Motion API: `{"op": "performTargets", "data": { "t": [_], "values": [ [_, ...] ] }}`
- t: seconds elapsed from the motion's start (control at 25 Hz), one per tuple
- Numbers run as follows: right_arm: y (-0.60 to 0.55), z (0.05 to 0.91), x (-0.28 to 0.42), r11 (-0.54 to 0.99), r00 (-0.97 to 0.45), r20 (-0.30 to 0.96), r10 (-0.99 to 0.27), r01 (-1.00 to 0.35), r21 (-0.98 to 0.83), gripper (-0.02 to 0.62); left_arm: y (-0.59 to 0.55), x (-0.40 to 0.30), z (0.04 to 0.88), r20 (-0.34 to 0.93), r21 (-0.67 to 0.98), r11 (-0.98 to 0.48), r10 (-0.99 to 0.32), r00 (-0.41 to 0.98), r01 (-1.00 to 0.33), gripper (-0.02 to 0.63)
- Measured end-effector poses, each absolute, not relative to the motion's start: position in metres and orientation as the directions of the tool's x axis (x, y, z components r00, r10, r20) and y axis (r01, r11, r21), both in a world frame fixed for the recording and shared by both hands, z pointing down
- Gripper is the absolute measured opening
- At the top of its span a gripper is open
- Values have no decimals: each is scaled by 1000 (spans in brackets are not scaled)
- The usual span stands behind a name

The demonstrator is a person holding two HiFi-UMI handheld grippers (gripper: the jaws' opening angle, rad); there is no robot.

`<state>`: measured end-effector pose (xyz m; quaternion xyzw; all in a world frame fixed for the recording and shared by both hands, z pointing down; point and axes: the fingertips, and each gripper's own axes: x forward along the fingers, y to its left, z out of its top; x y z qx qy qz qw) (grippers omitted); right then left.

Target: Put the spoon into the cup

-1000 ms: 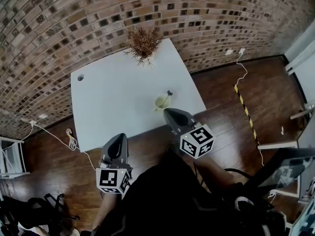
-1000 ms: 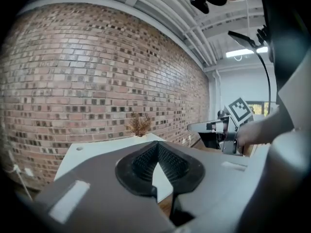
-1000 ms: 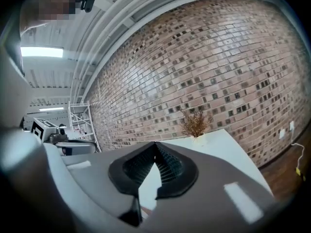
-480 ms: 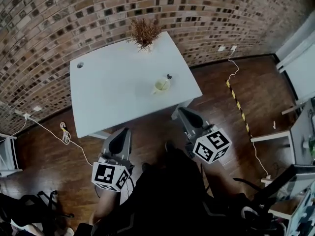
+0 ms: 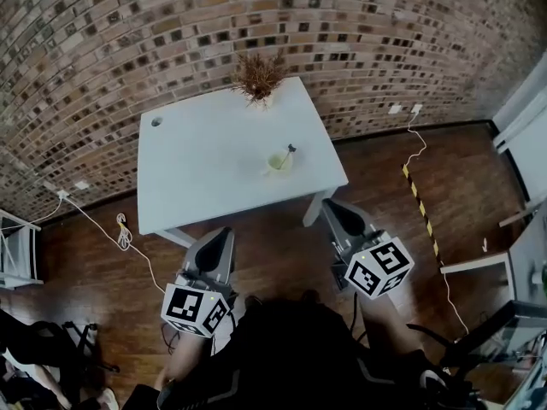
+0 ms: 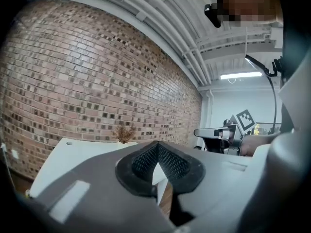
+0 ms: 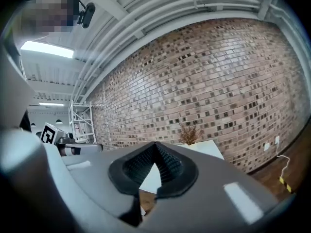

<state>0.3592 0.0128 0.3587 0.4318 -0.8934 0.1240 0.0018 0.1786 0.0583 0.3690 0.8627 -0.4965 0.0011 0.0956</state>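
A pale cup [image 5: 278, 161] stands on the white table [image 5: 205, 165], towards its right front. The spoon [image 5: 287, 152] leans inside it, dark handle end sticking up to the right. Both grippers hang over the wooden floor, short of the table's front edge. My left gripper [image 5: 225, 234] is shut with nothing in it, and its pads meet at the tip in the left gripper view [image 6: 158, 144]. My right gripper [image 5: 332, 206] is also shut and empty [image 7: 155, 143]. Neither gripper view shows the cup.
A dried plant [image 5: 258, 77] stands at the table's far edge against the brick wall. A round hole [image 5: 156, 121] marks the table's far left corner. Cables [image 5: 124, 233] and a yellow-black strip [image 5: 419, 199] lie on the floor. A white shelf [image 5: 13, 254] stands at left.
Both grippers have drawn back from the table's front edge towards the person and risen. The cup with the spoon has stayed where it was on the table.
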Motion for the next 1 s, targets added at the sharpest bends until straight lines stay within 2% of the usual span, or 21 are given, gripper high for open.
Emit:
{"op": "performTargets", "data": {
  "t": [0.36,1.0],
  "values": [
    [22,341,413,625,-645,88,-759,-760,-176,6,59,233,360,107,127,-484,-861,497,-866,-6],
    [39,344,433,648,-671,47,-740,-731,-215,6,73,257,362,138,120,-497,-849,511,-859,-6]
  ]
}}
